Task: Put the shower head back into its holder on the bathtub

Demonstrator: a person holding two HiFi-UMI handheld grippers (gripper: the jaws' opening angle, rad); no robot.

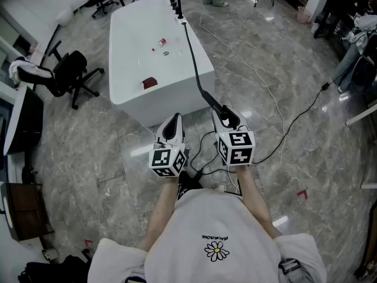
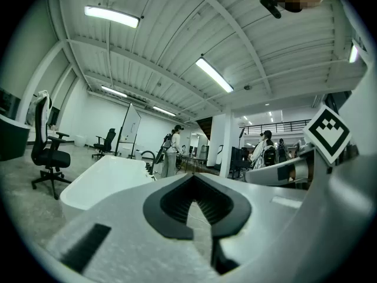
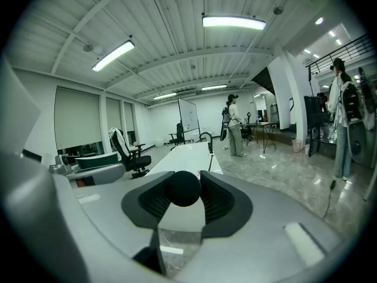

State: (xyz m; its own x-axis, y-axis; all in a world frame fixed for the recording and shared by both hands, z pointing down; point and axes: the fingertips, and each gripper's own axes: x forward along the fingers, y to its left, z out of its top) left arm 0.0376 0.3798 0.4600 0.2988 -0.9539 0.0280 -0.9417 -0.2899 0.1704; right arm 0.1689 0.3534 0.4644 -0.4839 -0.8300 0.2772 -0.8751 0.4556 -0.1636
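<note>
A white bathtub (image 1: 126,52) stands on the marble floor ahead of me, with a black faucet (image 1: 173,1) and fittings at its far end. A black hose (image 1: 194,63) runs from there along the tub's right rim down to the black shower head (image 1: 217,106). My right gripper (image 1: 230,120) is shut on the shower head, whose rounded black end (image 3: 183,188) sits pressed between the pads. My left gripper (image 1: 171,128) hangs beside it, shut and empty, its jaw tips meeting (image 2: 192,179). The tub (image 3: 184,158) lies straight ahead in the right gripper view.
A dark red item (image 1: 150,83) and small bits (image 1: 160,42) lie inside the tub. Black office chairs (image 1: 73,75) stand to the left. Cables (image 1: 283,122) trail over the floor on the right and near my feet. People (image 3: 234,125) stand far behind the tub.
</note>
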